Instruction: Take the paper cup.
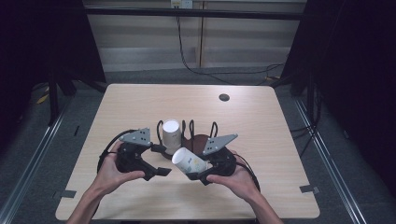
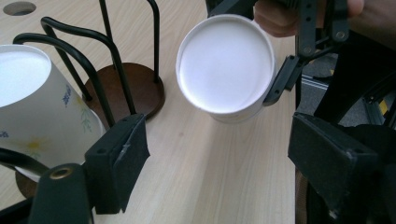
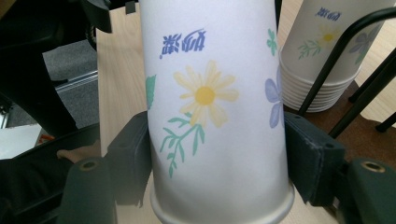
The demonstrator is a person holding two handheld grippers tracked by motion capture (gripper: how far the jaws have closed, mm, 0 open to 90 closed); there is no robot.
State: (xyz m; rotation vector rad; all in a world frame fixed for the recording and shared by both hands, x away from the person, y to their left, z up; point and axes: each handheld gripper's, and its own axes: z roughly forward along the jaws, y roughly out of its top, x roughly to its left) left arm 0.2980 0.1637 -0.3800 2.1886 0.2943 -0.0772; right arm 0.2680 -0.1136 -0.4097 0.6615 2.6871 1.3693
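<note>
A white paper cup printed with flowers lies tilted over the table's near half, with my right gripper shut on it. In the right gripper view both pads press the cup's sides near its rim. Its white bottom faces my left gripper, which stands open just short of it with nothing between its fingers. My left gripper sits to the left of the cup. An upside-down stack of the same cups stands in a black wire rack with a round brown base.
The rack's wire loops rise right behind both grippers, and the cup stack is close by the left jaw. A round hole sits in the table's far right. Bare wood lies around the rack on all sides.
</note>
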